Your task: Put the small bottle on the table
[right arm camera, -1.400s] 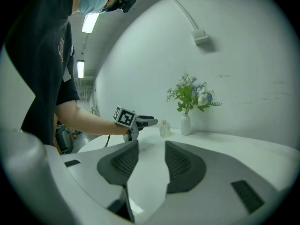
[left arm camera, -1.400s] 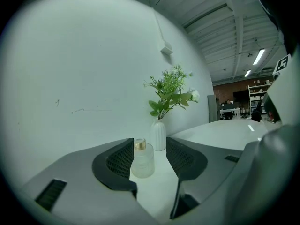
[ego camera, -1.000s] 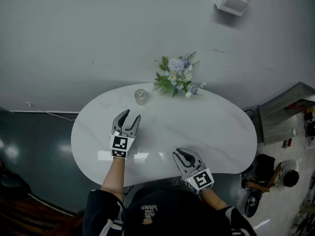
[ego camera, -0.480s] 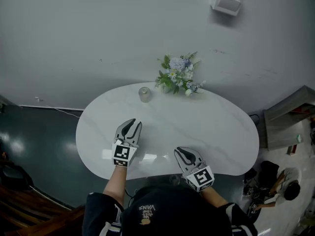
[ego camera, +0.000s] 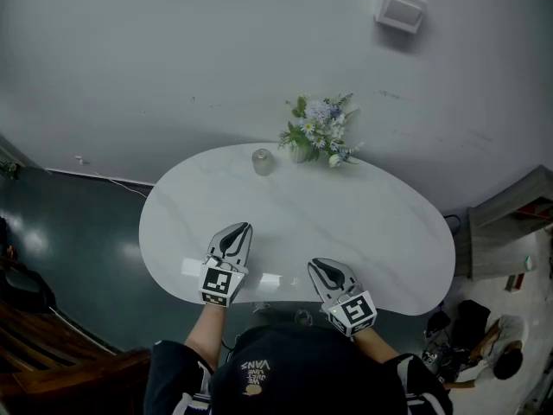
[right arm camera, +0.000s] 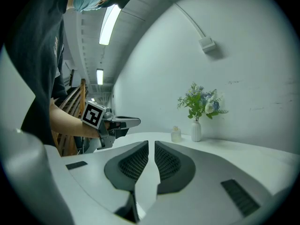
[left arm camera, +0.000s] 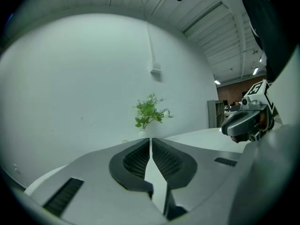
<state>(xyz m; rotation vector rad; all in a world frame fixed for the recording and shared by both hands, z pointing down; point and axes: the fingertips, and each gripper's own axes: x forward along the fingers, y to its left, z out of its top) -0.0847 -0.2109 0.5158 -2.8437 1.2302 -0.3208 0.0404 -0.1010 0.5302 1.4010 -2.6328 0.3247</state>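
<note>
A small bottle (ego camera: 263,161) of clear glass stands upright at the far edge of a white oval table (ego camera: 371,223), close to the wall and just left of a white vase (ego camera: 300,153) of blue and white flowers (ego camera: 320,126). Bottle and vase are near each other but apart.

The tabletop is glossy, faintly veined like marble, and otherwise bare. At its near edge, well apart from the bottle, a person holds two grippers low over the surface, both pointing toward the wall. The left gripper (ego camera: 243,229) has just been closing; its jaws now meet with nothing between them. The right gripper (ego camera: 316,266) has also drawn its jaws together, leaving only a thin slit, and holds nothing.

Behind the table rises a plain pale wall (ego camera: 173,59) with a small white box (ego camera: 401,9) mounted high up (a conduit runs up from it). A thin cable (ego camera: 108,179) trails along the wall's base. The floor (ego camera: 69,232) to the left is dark green and shiny. To the right stands grey furniture (ego camera: 510,210), and another person (ego camera: 497,357) sits low on the floor there.
</note>
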